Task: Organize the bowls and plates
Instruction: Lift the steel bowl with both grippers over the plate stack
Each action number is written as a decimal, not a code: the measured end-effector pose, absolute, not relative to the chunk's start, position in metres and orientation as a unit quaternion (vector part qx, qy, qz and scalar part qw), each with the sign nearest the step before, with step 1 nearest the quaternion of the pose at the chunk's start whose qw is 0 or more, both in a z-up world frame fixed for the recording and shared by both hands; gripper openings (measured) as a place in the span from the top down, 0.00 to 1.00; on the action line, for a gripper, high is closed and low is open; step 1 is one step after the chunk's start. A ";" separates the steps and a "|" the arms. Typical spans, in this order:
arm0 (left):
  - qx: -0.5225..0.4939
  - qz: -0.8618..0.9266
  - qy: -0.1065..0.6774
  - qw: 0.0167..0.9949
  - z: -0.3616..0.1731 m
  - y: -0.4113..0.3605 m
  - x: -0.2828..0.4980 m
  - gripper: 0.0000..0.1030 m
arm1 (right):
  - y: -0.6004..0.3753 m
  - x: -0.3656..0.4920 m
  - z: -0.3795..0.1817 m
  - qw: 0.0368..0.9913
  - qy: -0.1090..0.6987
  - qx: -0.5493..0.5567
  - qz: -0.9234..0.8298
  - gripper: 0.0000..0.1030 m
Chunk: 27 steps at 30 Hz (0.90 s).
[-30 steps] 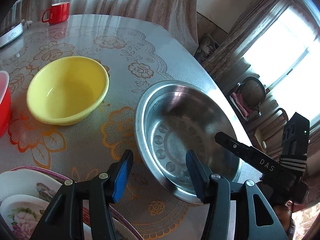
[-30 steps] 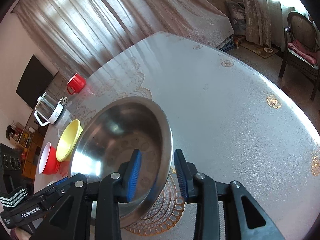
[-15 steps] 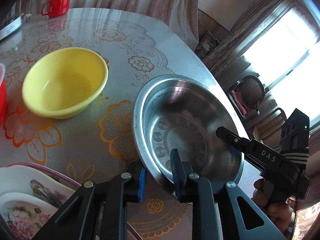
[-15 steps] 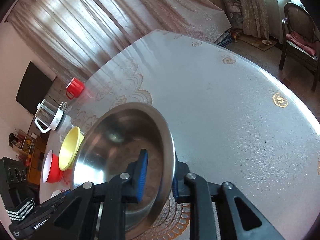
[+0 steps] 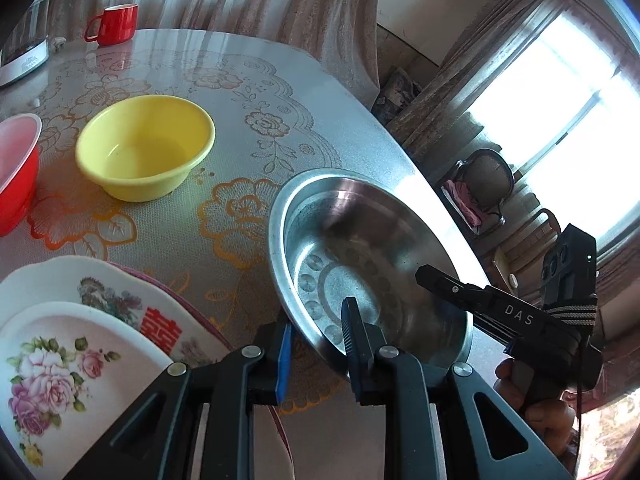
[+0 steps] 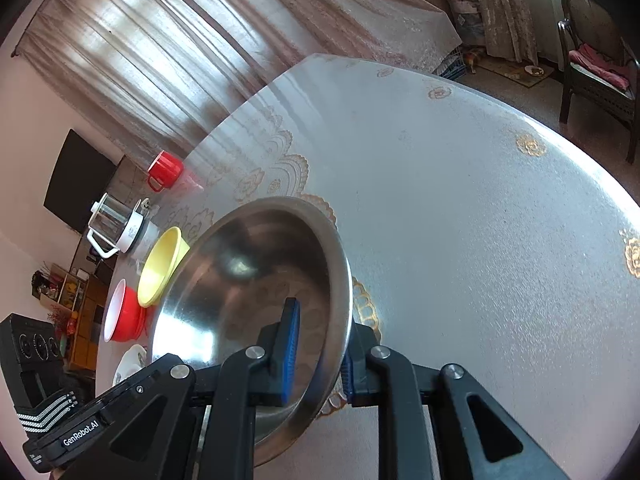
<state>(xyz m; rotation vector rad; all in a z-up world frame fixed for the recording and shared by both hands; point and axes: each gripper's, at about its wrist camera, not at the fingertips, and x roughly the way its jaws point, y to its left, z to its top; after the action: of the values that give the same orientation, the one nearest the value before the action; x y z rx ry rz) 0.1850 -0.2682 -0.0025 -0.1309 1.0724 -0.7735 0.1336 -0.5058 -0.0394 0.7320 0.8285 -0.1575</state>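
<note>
Here, in the left wrist view, your left tool is clamped on the near rim of the steel basin, one blue pad outside, the other finger inside. The basin sits on the table near its right edge. Your right tool reaches in from the right. Beside the basin stand a yellow bowl and, at the left edge, a red bowl, cut off by the frame. Two flowered plates lie stacked at lower left, partly hidden behind the tool. A red mug stands far back.

In the right wrist view, your right tool pinches the basin's opposite rim, so both tools hold the one basin. It appears tilted, though whether its base touches the table is hidden.

The step in hand looks like the two-handed lift of the basin. Next, you likely need to raise both sides evenly and carry it toward the other bowls. Where it should go is not shown. A glass kettle stands beyond the yellow bowl.
</note>
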 end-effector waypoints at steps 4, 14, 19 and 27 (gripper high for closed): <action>-0.048 -0.365 0.484 0.794 0.003 -0.264 0.171 0.78 | -0.501 0.120 -0.042 0.846 0.389 0.358 -0.075 0.82; -0.047 -0.376 0.466 0.799 0.010 -0.253 0.152 0.78 | -0.491 0.092 -0.040 0.843 0.383 0.368 -0.079 0.82; -0.056 -0.379 0.452 0.806 0.018 -0.241 0.145 0.78 | -0.486 0.086 -0.035 0.849 0.377 0.361 -0.076 0.82; -0.071 -0.380 0.424 0.819 0.035 -0.208 0.133 0.77 | -0.466 0.081 -0.016 0.862 0.365 0.348 -0.051 0.82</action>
<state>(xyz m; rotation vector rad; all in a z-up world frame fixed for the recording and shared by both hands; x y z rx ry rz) 0.1333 -0.2080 0.0352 -0.1511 0.9025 -0.8092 0.0806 -0.4656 -0.0163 0.7297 0.7653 -0.1074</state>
